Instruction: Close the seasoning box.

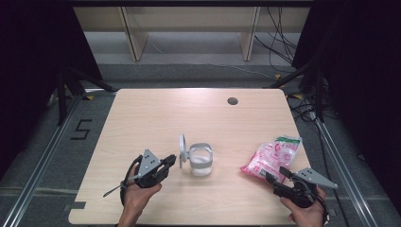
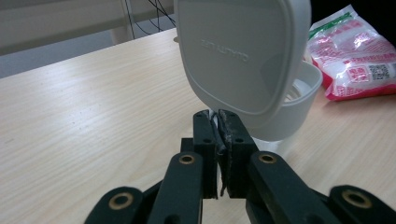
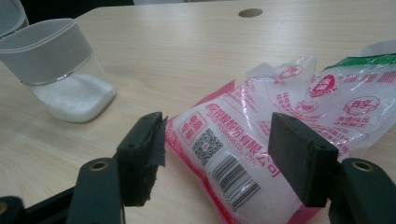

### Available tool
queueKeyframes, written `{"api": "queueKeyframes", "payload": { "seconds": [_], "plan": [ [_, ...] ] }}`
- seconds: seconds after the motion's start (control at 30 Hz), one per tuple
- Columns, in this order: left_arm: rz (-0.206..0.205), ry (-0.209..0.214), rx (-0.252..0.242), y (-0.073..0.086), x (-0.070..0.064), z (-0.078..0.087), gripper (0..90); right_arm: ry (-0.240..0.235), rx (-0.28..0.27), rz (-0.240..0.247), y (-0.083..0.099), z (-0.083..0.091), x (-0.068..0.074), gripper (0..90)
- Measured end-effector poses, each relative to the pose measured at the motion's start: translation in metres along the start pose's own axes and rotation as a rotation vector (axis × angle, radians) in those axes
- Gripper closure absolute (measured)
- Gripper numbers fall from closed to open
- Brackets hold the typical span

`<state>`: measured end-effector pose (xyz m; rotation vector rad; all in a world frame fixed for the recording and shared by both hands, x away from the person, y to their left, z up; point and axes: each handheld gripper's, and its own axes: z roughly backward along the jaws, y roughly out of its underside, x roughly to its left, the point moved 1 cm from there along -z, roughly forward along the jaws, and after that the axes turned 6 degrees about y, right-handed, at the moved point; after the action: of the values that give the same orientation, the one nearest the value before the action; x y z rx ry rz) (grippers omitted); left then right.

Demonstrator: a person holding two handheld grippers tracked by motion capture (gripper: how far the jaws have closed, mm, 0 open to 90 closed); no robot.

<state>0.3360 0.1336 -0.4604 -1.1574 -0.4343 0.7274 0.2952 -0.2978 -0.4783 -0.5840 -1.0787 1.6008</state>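
I see the pale wooden bench (image 1: 156,118) with a small round dark hole (image 1: 232,100) near its far edge, toward the right. On the grey floor left of the bench a black "5" (image 1: 81,129) is marked beside a metal rail (image 1: 40,163). A second rail (image 1: 338,165) runs along the right side. Beyond the bench stands a light wooden shelf frame (image 1: 135,38), with black cables (image 1: 281,42) trailing over the floor at the far right. Dark curtains (image 1: 28,71) close in both sides.

Left hand-held gripper (image 1: 171,161) beside the lidded container (image 1: 200,160); right hand-held gripper (image 1: 275,174) at the bag (image 1: 272,157).
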Motion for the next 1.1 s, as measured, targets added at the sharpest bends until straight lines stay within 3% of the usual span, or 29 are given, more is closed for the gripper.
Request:
{"api": "queueKeyframes", "payload": {
  "seconds": [0.03, 0.1, 0.23, 0.37, 0.53, 0.7, 0.83, 0.87, 0.97, 1.0, 1.1],
  "plan": [
    [-0.004, 0.011, 0.004, -0.001, 0.001, -0.001, 86.7, 0.005, -0.016, 0.041, 0.0, -0.001, -0.003, 36.6],
    [-0.021, 0.012, 0.009, -0.004, 0.001, -0.003, 87.5, 0.013, -0.009, 0.047, 0.0, -0.001, -0.003, 36.6],
    [-0.051, 0.026, 0.013, -0.008, 0.002, -0.003, 89.1, 0.007, -0.016, 0.039, 0.0, -0.001, -0.002, 36.6],
    [-0.034, 0.057, -0.006, -0.008, 0.002, -0.003, 89.2, -0.008, -0.004, 0.013, 0.0, 0.0, 0.0, 36.7],
    [-0.056, 0.053, -0.006, -0.011, 0.0, -0.004, 89.4, 0.003, -0.008, 0.034, 0.0, 0.001, 0.0, 36.6],
    [-0.071, 0.073, -0.016, -0.014, -0.001, -0.008, 89.3, -0.008, -0.014, 0.022, 0.0, 0.0, 0.002, 36.6],
    [-0.065, 0.066, -0.015, -0.014, 0.001, -0.007, 89.3, -0.005, 0.005, 0.033, 0.0, 0.002, 0.001, 36.5],
    [-0.046, 0.067, -0.024, -0.014, 0.001, -0.008, 89.3, -0.012, 0.008, 0.028, 0.0, 0.001, 0.002, 36.6],
    [-0.061, 0.058, -0.017, -0.015, 0.001, -0.007, 89.3, -0.011, -0.009, 0.042, 0.0, 0.001, 0.001, 36.5],
    [-0.071, 0.06, -0.013, -0.015, 0.001, -0.007, 89.3, -0.018, -0.002, 0.026, 0.001, 0.001, 0.002, 36.5],
    [-0.063, 0.064, -0.014, -0.015, 0.0, -0.008, 89.3, -0.013, 0.005, 0.02, 0.0, 0.002, 0.003, 36.5]
  ]
}}
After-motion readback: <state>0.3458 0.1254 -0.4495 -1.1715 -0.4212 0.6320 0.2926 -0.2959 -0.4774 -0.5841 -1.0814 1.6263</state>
